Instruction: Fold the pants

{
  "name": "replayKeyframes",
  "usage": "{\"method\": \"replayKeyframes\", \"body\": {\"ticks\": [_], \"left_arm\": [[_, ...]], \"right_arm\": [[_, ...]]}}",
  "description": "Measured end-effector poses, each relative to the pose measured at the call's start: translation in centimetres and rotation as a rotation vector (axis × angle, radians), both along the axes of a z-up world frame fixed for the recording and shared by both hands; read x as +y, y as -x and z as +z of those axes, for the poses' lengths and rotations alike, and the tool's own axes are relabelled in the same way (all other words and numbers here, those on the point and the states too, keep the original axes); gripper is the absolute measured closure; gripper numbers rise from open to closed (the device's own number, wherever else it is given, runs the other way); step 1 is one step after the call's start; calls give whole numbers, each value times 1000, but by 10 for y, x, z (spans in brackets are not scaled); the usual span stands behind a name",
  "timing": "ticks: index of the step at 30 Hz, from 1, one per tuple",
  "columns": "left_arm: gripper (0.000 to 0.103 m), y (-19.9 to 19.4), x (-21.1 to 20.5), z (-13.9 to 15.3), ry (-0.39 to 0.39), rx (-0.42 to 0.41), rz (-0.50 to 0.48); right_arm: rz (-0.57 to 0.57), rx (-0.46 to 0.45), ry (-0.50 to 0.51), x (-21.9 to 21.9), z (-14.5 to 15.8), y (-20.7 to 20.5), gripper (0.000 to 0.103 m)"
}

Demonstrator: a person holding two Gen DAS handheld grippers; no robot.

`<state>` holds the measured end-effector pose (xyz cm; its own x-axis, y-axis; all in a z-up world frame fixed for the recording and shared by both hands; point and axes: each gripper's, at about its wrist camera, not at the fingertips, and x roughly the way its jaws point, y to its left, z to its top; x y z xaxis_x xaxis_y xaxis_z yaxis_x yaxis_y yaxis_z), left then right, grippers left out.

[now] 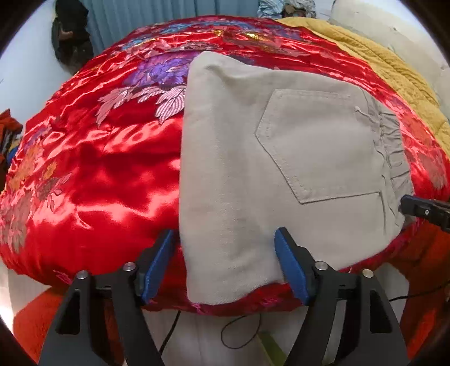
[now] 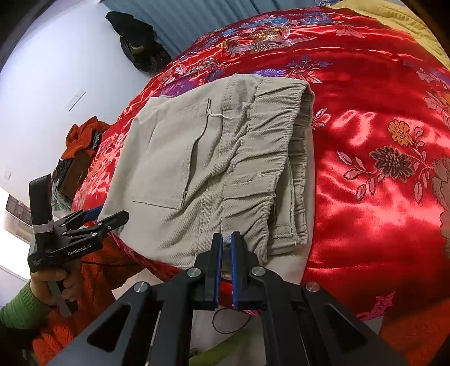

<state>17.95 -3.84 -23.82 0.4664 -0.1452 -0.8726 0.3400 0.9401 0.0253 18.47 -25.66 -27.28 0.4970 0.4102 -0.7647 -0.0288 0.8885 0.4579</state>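
Red satin bedding [image 1: 92, 174] with woven flowers covers the bed and fills most of the left wrist view; a yellow quilt [image 1: 393, 67] lies along its far right side, and blue curtains [image 1: 157, 17] hang behind. On the bedding lie the pants [image 1: 281, 169], beige and folded into a thick packet, with one stitched back pocket [image 1: 323, 146] facing up and the gathered waistband at the right. The left gripper [image 1: 225, 264] has its blue-padded jaws well apart: one finger is just beside the near left corner of the pants, the other over the cloth, and neither pad presses on it. At the right edge the black tip of the right gripper [image 1: 422, 211] touches the waistband; the rest is cut off. A dark bundle [image 1: 70, 36] by the wall is hard to make out.

From the right wrist, the same bedding [image 2: 379, 140] spreads to the right and the pants [image 2: 197, 169] lie at the centre, ribbed like fine corduroy, with several layers stacked at the waistband. The right gripper [image 2: 226, 250] has its jaws together; whether any cloth is caught between them I cannot tell. At the left a hand [image 2: 53, 284] in a green sleeve holds the left gripper [image 2: 109, 216] at the near corner of the pants.
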Motion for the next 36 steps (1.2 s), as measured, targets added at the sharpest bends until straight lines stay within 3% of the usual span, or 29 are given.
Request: {"method": "replayKeyframes", "body": {"ticks": [5,6,8,9,10,12,15,17,21,25,26,28,30,31,32,33,34,36], "left_arm": [[21,2,8,13,31,13,16],[21,3,11,20,48,13,14],[21,4,21,40,87,-14,16],[21,2,27,47,102,-26,23],[20,-2,34,52,115,-32,35],[20,-15,52,58,148,-27,78],[20,-46,75,49,189,37,157],[20,-66,79,35,223,112,164],[20,-86,64,14,264,207,120],[16,-95,53,10,268,227,100],[16,-96,51,10,279,237,96],[16,-96,43,7,296,266,76],[16,-97,27,1,242,292,30],[17,-94,18,1,206,280,4],[23,-89,8,3,181,256,-24],[47,-85,1,7,186,251,-51],[64,-81,-4,14,147,224,-40],[80,-73,-11,28,107,189,-42]], "right_arm": [[-3,-17,7,0,4,1,99],[-3,-36,-3,0,9,4,93],[-30,-91,-14,-8,25,12,74],[-66,-136,-30,-19,36,19,50],[-120,-187,-56,-34,46,27,35],[-206,-226,-122,-68,53,37,35],[-276,-129,-180,-111,41,31,35],[-256,-66,-247,-124,28,19,35],[-125,38,-389,-104,5,-11,35],[-106,133,-222,-81,-17,-38,35],[-108,137,-219,-80,-21,-42,35],[-109,144,-292,-81,-27,-48,34],[-85,176,-437,-79,-37,-58,32],[-91,193,-463,-78,-41,-62,31],[-93,206,-463,-78,-43,-68,31],[-85,213,-430,-76,-43,-71,39],[-73,219,-347,-72,-39,-74,56],[-26,182,-208,-56,-19,-74,66]]}}
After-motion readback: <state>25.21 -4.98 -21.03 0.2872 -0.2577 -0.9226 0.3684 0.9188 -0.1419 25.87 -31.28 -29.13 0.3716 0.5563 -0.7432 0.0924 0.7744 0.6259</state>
